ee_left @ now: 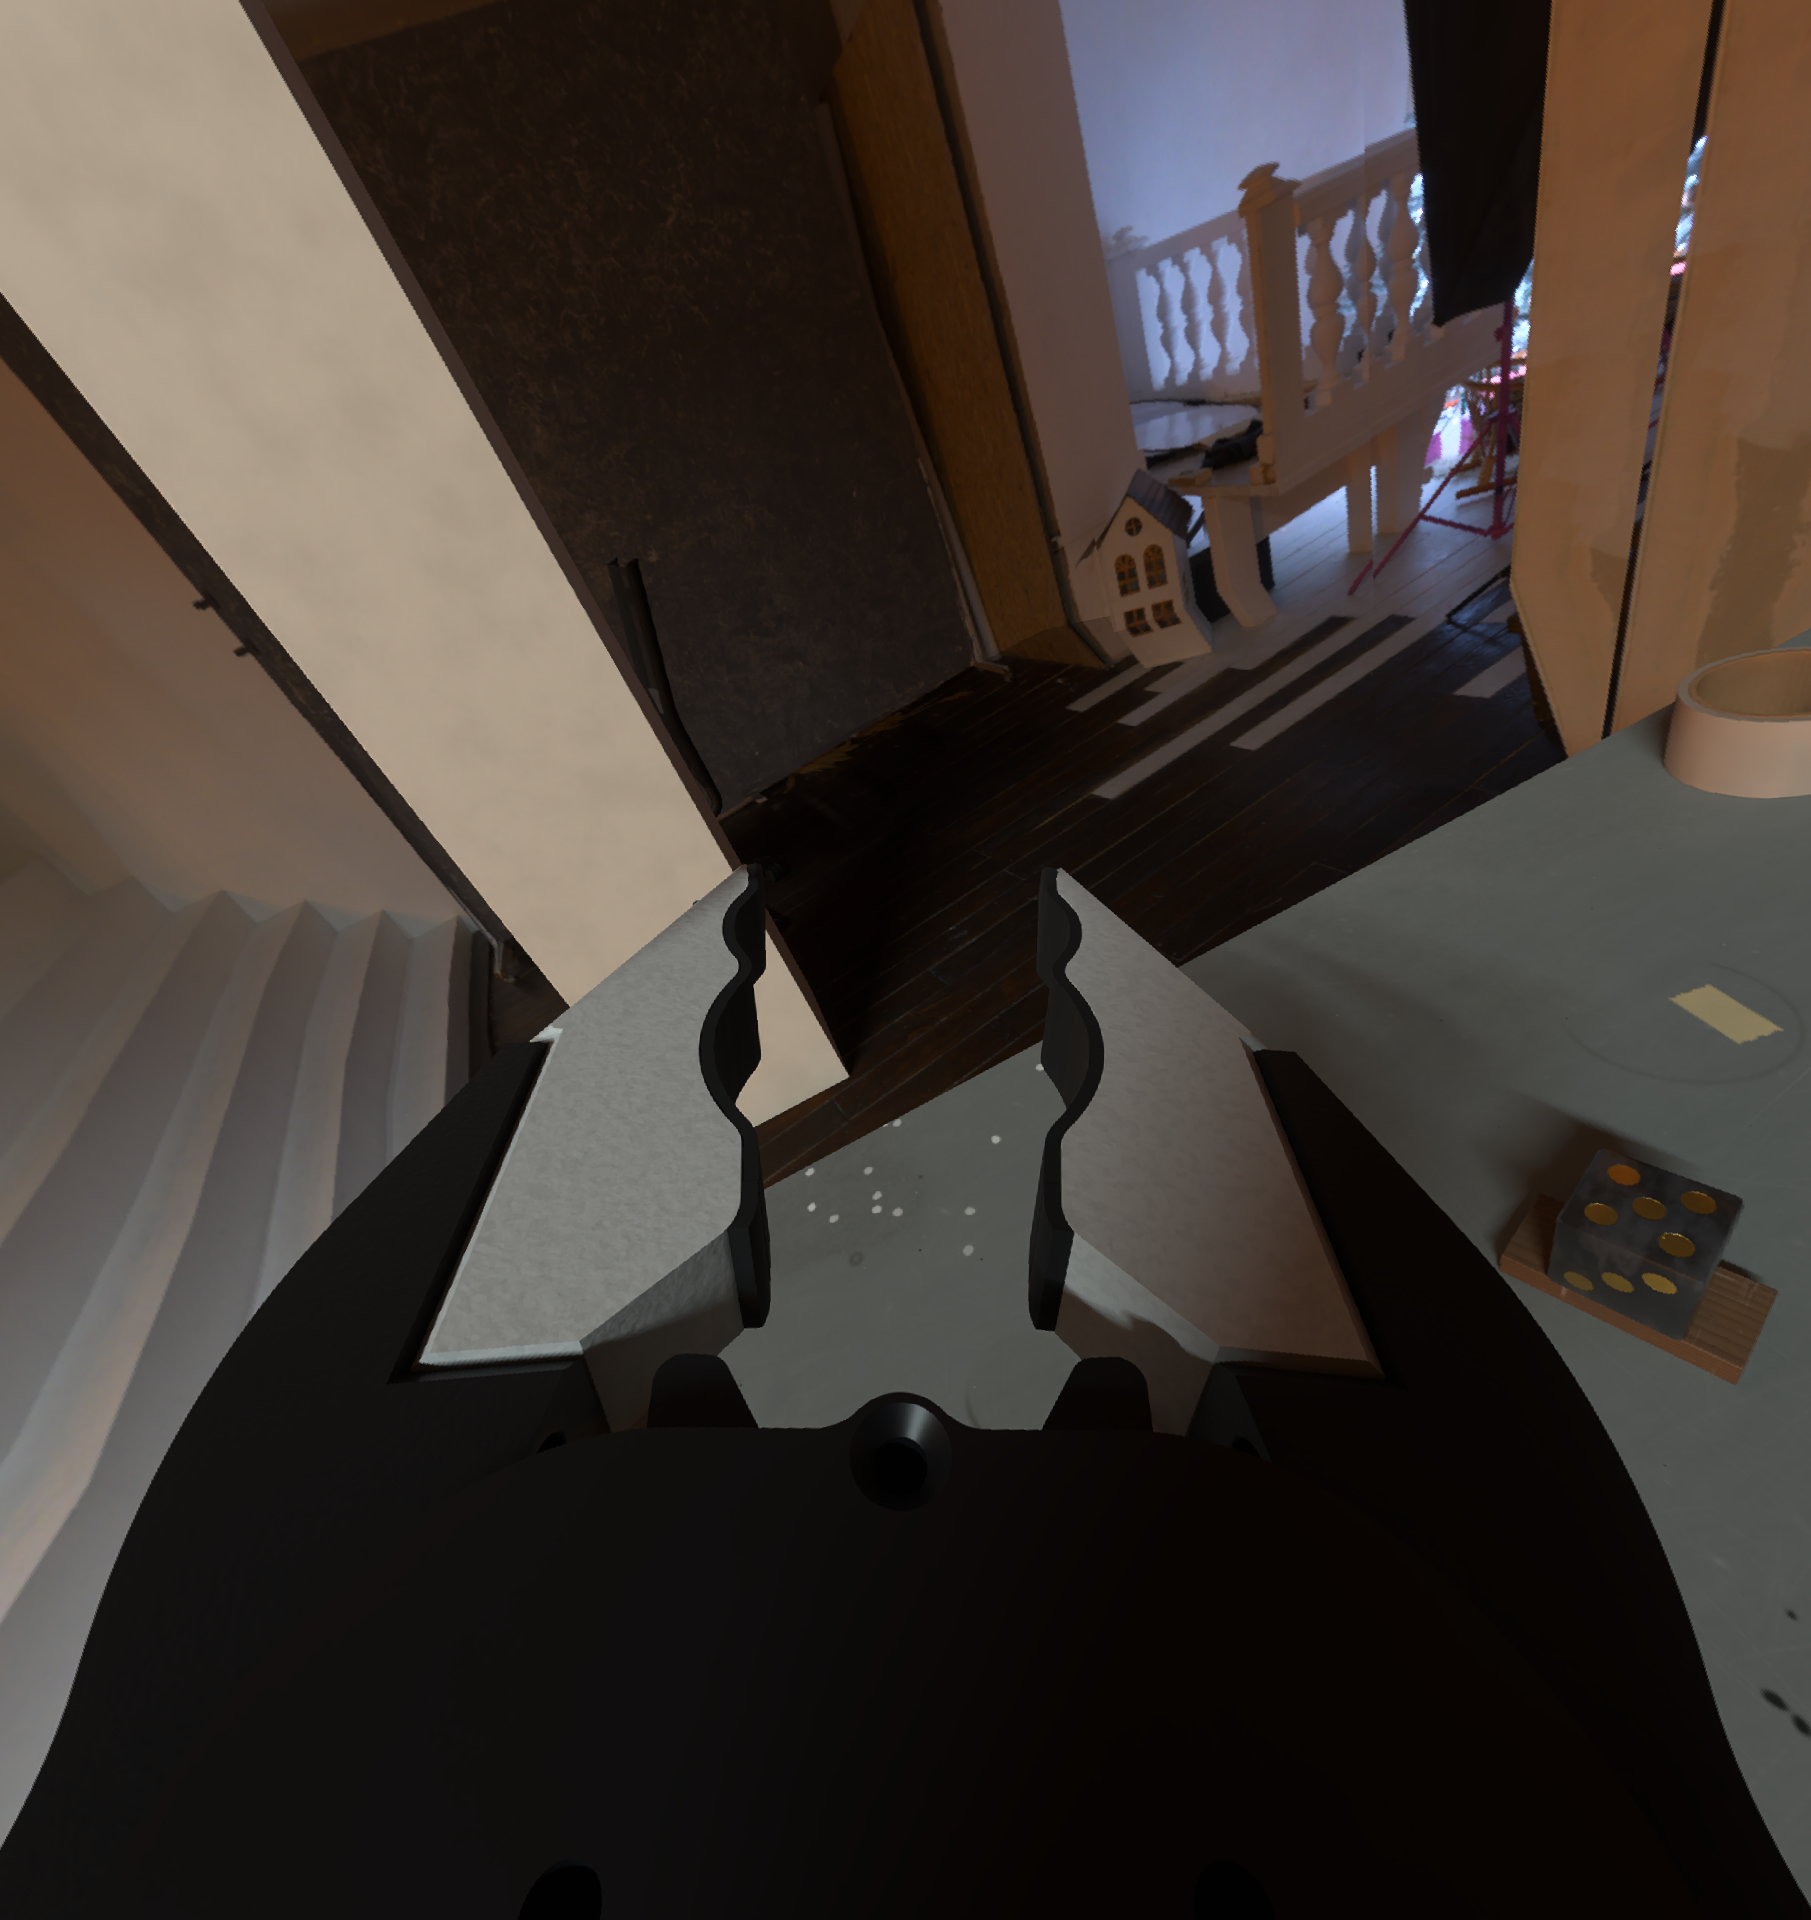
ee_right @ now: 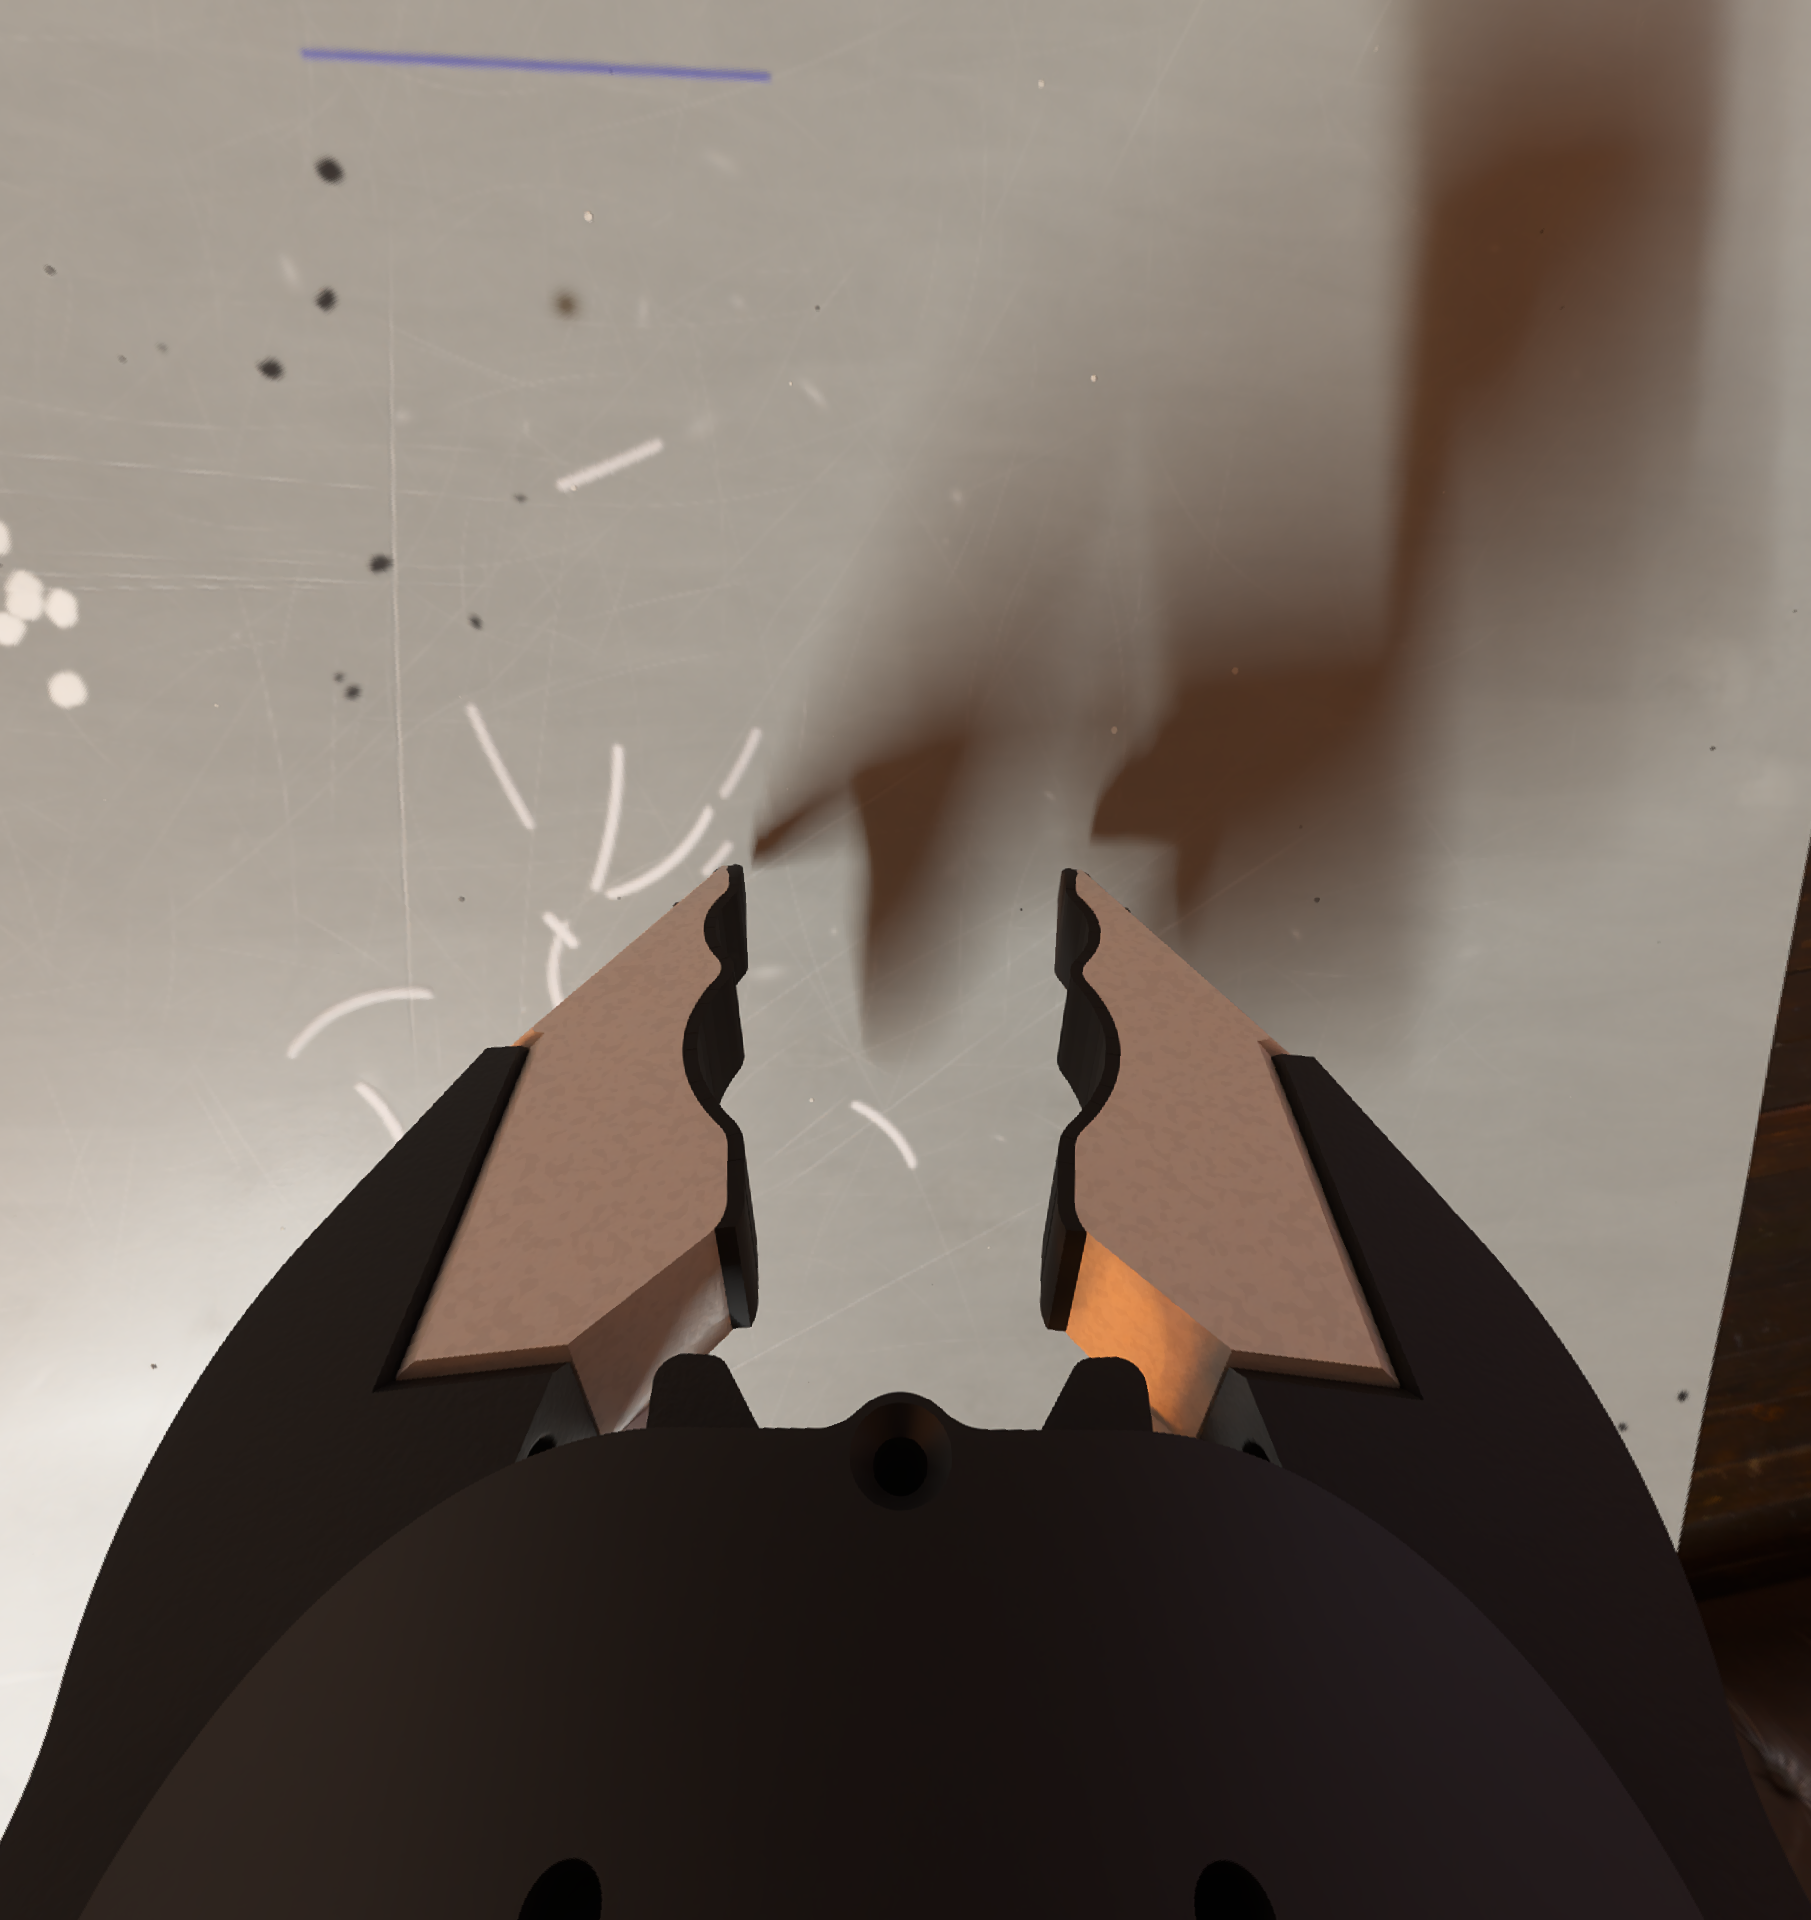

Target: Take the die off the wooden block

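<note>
In the left wrist view a dark grey die [ee_left: 1639,1242] with gold pips sits on a flat wooden block [ee_left: 1701,1320] on the grey table, to the right of my left gripper. My left gripper [ee_left: 896,904] is open and empty, well left of the die, its fingertips reaching past the table's edge. In the right wrist view my right gripper [ee_right: 901,899] is open and empty, pointing down at bare table; the die and the block do not show there.
A roll of tan tape [ee_left: 1774,722] stands at the table's far right, and a strip of beige tape [ee_left: 1724,1013] lies beyond the die. The grey table [ee_right: 257,935] bears white and black marks. Its right edge [ee_right: 1753,1039] drops to dark wooden floor.
</note>
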Motion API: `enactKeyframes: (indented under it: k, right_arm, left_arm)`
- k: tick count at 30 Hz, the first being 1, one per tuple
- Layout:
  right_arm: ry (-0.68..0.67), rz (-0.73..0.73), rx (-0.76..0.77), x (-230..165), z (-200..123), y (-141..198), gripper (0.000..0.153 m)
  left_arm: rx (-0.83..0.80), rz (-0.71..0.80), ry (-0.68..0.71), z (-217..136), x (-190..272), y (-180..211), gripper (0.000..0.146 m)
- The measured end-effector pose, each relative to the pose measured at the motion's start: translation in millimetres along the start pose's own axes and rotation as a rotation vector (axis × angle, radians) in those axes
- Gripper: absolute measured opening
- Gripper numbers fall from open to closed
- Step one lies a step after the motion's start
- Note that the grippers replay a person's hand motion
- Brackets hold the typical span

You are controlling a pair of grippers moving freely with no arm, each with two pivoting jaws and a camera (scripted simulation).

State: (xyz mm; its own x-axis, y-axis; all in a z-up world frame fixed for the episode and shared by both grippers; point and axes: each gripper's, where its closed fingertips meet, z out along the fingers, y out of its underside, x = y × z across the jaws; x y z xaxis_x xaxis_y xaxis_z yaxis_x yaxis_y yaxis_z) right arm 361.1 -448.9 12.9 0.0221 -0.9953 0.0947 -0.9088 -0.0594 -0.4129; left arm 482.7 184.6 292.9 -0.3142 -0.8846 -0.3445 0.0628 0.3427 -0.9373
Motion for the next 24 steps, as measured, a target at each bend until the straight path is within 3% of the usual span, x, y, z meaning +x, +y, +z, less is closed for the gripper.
enactKeyframes:
  k: [6,13,19,24]
  right_arm:
    - [0.053,0.02,0.087,-2.0,-23.1,-7.8,0.067]
    - [0.227,0.034,0.188,-20.0,-113.1,-12.4,0.067]
    - [0.071,0.008,0.516,-123.7,-186.9,-57.4,0.056]
    - [-0.162,-0.138,0.576,-250.5,-172.1,-98.5,0.053]
  left_arm:
    - [0.007,-0.011,0.009,-2.4,-1.6,-1.9,0.053]
    - [0.044,-0.039,0.001,-10.6,-11.1,-8.5,0.052]
    - [0.032,-0.049,-0.003,-12.0,-14.3,-7.0,0.052]
    - [0.012,-0.036,-0.016,-8.9,-13.9,-3.0,0.052]
